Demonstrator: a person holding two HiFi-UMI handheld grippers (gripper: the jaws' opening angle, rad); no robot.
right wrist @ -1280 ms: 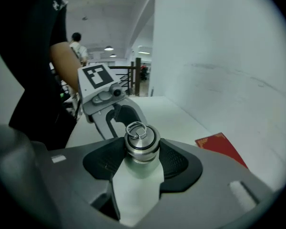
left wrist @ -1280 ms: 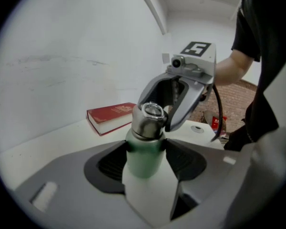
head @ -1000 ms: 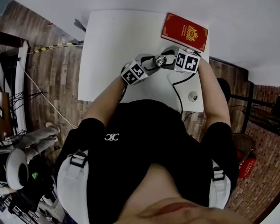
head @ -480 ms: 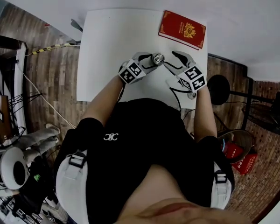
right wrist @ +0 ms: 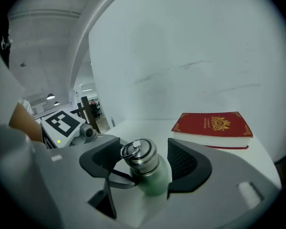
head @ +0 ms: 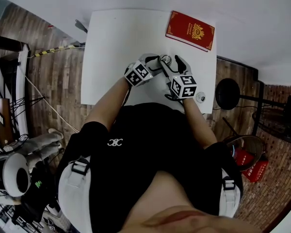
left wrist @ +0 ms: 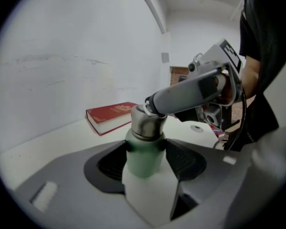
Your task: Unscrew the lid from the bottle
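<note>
The left hand-held gripper (left wrist: pixel 146 144) is clamped on the green bottle (left wrist: pixel 143 165), a pad pressed to each side of the body just under the shoulder. Whether the base sits on the white counter (head: pixel 111 38) I can't tell; it's hidden.

The right hand-held gripper (right wrist: pixel 144 149) comes in from above. Its jaws are opening with the steel lid (right wrist: pixel 142 162) between them, and no pad bites on it yet. So the lid is still on and nothing is turning it.

Here's where it could go wrong:

- **Ring on the lid:** there's a loose ring on top. If the right jaws close too high, they catch the ring and it flips without turning the lid.
- **Closing too low:** the pads would land on the green shoulder, and both grippers would fight over the body.
- **Smooth steel:** a light squeeze likely skids round the lid.
- **The left hold:** it's on a rounded, painted wall, so a hard twist may spin the whole bottle inside those pads or lever it out sideways.
- **Crowding:** the two grippers are close together, so a big wrist turn risks a knock.

The red book (right wrist: pixel 212 127) lies near, right where a dropped lid would roll.
</note>
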